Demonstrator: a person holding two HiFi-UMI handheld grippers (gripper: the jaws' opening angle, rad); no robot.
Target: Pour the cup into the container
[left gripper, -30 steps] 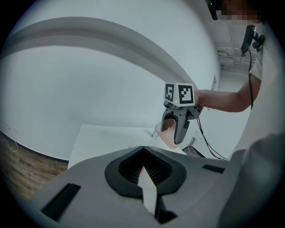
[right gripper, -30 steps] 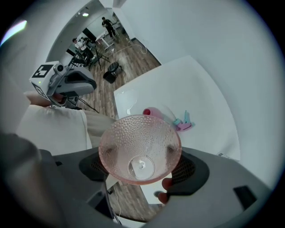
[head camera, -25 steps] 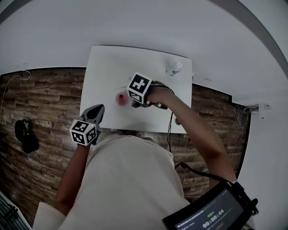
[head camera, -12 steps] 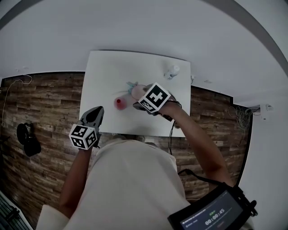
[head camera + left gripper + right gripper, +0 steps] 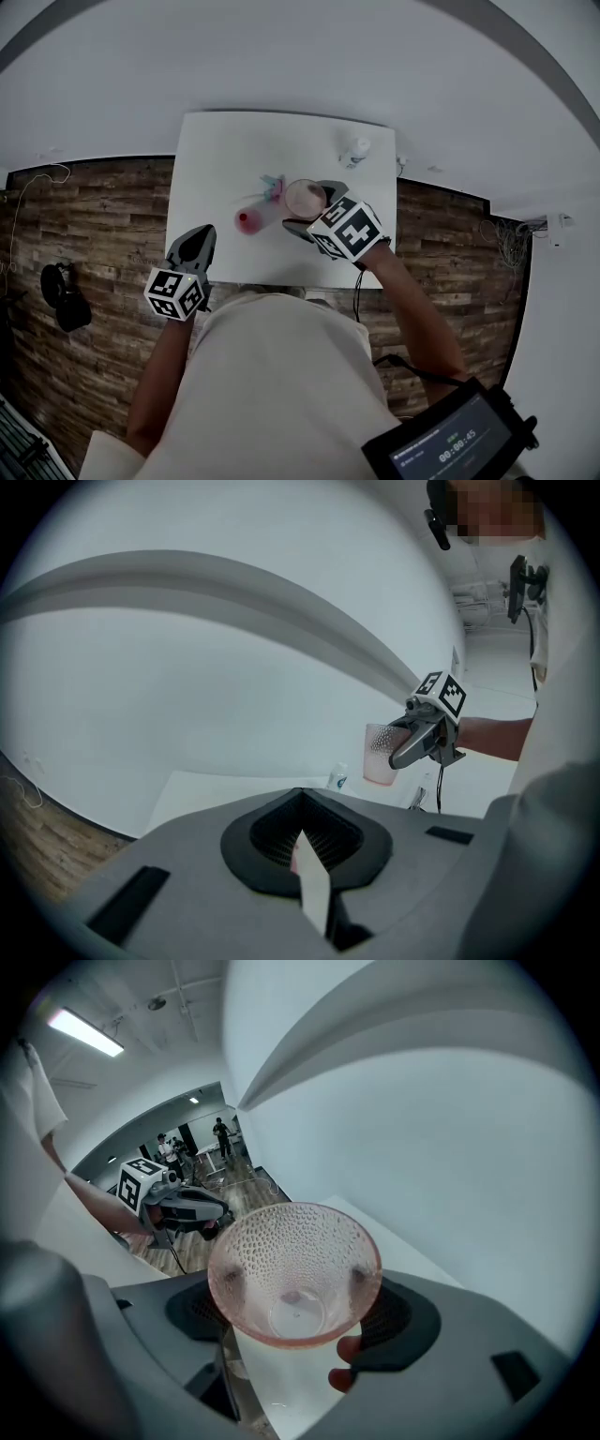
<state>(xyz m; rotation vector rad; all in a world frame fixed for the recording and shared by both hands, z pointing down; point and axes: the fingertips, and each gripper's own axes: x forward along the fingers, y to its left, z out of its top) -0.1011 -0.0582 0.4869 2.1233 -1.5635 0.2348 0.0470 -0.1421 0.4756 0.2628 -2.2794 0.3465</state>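
Right gripper (image 5: pixel 311 208) jaws clamped across the cup (image 5: pixel 293 1274), mouth up, presumably to avoid spills before the pour. Container (image 5: pixel 247 220) sits near those jaws, not under them. Left gripper (image 5: pixel 195 242) jaws together, empty, parked well clear.

The cup (image 5: pixel 305 198) sits between the right hand-held gripper's (image 5: pixel 311 209) jaws, above the tabletop (image 5: pixel 216 159). On the tabletop, the container (image 5: pixel 247 221) stands left of the cup. A bottle (image 5: pixel 354 150) stands behind and right of the cup. The left hand-held gripper (image 5: pixel 192 242) is nearer and further left.
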